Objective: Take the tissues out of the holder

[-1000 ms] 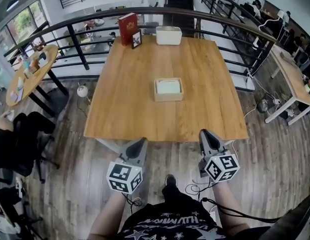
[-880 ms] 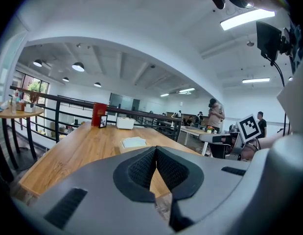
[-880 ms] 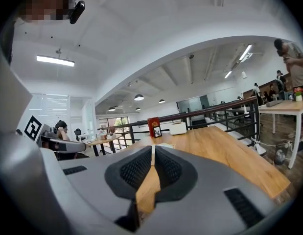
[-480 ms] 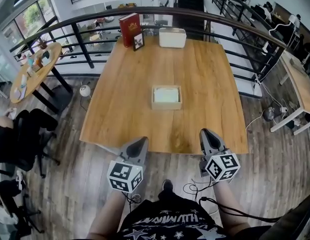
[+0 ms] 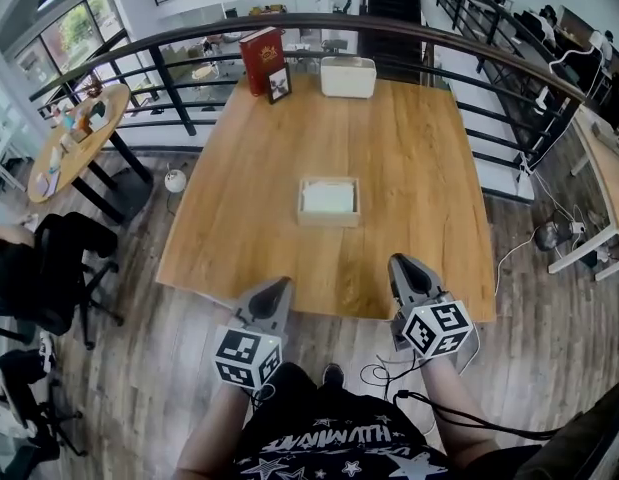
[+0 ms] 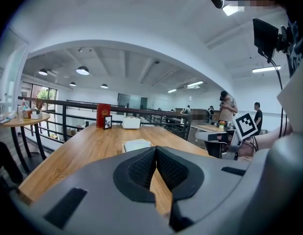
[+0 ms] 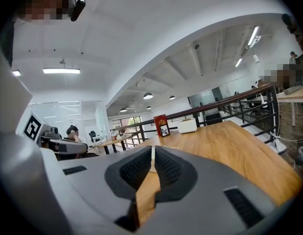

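we see one tissue holder [image 5: 328, 221], a low square tray of pale wood, sitting flat near the middle of the tabletop [image 5: 419, 148] and well apart from everything else on it. inside it lies one flat stack of white tissues [image 5: 328, 197], which fills the tray almost wall to wall and sits about level with the rim; we cannot count the single sheets. at the far edge of the tabletop, by the dark railing [image 5: 469, 48], we count three more things in a row: one red book [image 5: 261, 59] standing upright, one small picture frame [image 5: 280, 82] just beside it, and one white box [image 5: 348, 76] a little to the right. there are two tools, both held over the wooden floor [image 5: 549, 318] at the near edge of the tabletop, well short of the holder. the left tool [image 5: 277, 288] has its ribbed black pads [image 6: 141, 169] pressed together with nothing between them. the right tool [image 5: 402, 266] is likewise pressed together at the tips of its pads [image 7: 167, 168], and it holds nothing.
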The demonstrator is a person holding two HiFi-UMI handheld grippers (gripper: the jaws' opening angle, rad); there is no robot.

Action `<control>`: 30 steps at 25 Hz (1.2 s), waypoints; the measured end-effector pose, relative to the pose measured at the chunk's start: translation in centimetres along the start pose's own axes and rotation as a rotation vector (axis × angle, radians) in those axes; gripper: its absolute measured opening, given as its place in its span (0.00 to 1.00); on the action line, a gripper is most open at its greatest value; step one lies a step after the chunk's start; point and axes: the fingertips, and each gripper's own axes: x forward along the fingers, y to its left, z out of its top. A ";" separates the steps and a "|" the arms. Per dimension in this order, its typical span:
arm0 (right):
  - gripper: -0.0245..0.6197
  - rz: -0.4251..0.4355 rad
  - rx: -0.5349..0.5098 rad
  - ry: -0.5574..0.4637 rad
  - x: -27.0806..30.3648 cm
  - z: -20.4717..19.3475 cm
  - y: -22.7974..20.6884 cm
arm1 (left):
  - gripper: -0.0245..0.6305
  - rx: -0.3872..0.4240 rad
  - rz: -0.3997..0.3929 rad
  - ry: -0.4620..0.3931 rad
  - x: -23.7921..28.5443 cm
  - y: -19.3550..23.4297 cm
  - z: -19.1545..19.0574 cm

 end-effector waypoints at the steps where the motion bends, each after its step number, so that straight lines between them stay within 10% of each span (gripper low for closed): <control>1: 0.08 0.007 -0.003 0.001 0.3 0.1 0.0 | 0.06 -0.003 0.007 -0.002 0.1 0.1 0.1; 30: 0.09 0.161 -0.029 0.166 19.9 2.8 -1.4 | 0.06 0.005 -0.085 -0.028 15.6 13.3 7.1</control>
